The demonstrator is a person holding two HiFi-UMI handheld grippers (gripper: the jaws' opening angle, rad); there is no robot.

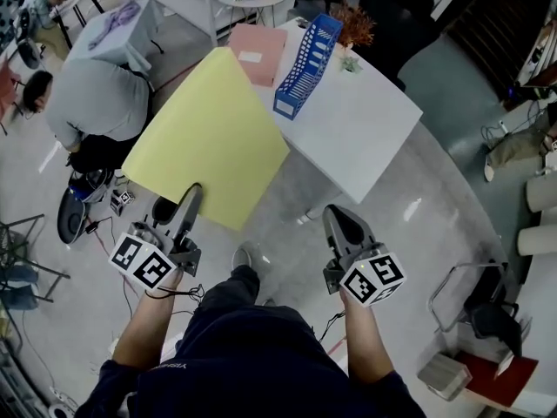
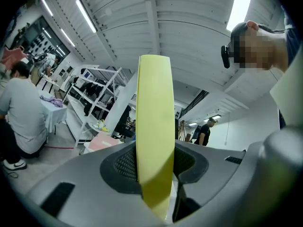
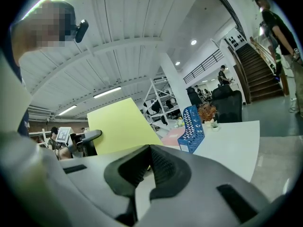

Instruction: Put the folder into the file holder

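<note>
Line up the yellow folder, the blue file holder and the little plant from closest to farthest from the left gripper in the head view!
1. Yellow folder: clamped in the left gripper.
2. Blue file holder: ahead, on the white table.
3. Little plant: beyond the holder, farther back.

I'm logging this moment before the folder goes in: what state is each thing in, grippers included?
left gripper: shut on the yellow folder.
right gripper: jaws together, nothing in them.
yellow folder: held in the air, not yet in the holder.
blue file holder: upright on the white table, no folder seen in it.
pink folder: flat on the table beside the holder.
</note>
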